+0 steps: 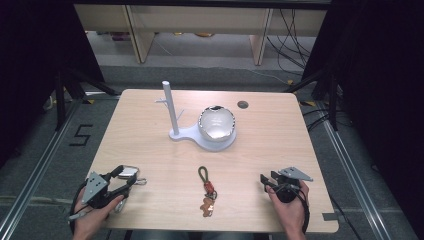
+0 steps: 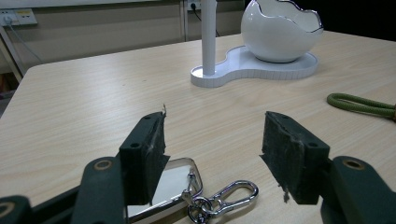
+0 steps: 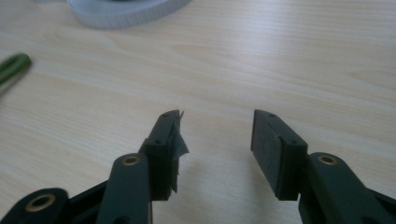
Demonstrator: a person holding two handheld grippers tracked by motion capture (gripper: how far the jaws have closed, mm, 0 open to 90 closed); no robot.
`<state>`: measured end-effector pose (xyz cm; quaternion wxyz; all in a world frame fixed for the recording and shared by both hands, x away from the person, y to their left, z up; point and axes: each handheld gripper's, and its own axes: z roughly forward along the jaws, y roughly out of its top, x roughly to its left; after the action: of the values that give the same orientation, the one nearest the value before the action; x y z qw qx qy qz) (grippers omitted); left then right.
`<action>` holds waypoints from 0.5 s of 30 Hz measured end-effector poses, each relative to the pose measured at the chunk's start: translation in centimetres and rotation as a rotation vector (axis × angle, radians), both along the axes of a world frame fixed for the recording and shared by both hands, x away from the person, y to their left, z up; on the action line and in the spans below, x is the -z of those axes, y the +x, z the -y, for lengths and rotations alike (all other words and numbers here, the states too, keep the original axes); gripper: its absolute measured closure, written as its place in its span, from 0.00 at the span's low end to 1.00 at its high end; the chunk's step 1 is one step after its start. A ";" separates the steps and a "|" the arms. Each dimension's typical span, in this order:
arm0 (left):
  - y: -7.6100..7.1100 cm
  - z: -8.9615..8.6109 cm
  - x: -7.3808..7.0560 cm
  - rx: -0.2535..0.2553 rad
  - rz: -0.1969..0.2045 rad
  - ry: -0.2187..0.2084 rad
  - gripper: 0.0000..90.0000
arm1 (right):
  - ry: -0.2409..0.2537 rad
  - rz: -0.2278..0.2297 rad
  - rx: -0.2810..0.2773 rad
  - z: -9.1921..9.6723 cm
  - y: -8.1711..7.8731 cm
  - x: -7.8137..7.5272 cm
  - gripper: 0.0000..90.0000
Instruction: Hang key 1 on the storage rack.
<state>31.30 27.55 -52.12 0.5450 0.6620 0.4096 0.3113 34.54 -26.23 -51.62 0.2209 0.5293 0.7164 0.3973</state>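
My left gripper rests open near the table's front left corner. A shiny silver tag with a ring and a metal snap clasp lies on the table between and just under its jaws, partly hidden by the left jaw. Nothing is gripped. At the front centre lies a keychain with a green cord loop and small charms. My right gripper is open at the front right over bare wood.
A white stand sits mid-table, carrying a tall post with short pegs and a white egg-shaped bowl. A round cable hole is at the back right of the wooden table.
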 end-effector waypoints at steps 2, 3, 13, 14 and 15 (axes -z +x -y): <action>0.0 0.4 -0.1 -0.015 -0.015 0.014 0.43 | -0.031 -0.043 -0.034 -0.9 0.0 -1.0 0.64; 0.1 0.5 -0.1 -0.015 -0.011 0.013 0.43 | -0.043 -0.070 -0.029 -1.3 -0.1 -1.4 0.64; 0.0 0.7 -0.1 -0.025 0.007 0.028 0.43 | -0.136 -0.311 -0.210 -7.6 1.1 -5.6 0.69; -0.2 0.7 -0.1 -0.027 0.007 0.028 0.43 | -0.144 -0.330 -0.225 -8.1 1.1 -5.8 0.69; -0.3 0.6 -0.1 -0.032 0.014 0.025 0.42 | -0.153 -0.353 -0.244 -8.7 1.2 -6.1 0.69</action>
<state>31.03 26.94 -51.98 0.5344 0.6599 0.4126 0.3296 35.75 -17.50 -45.49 0.0818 0.4817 0.8308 0.2667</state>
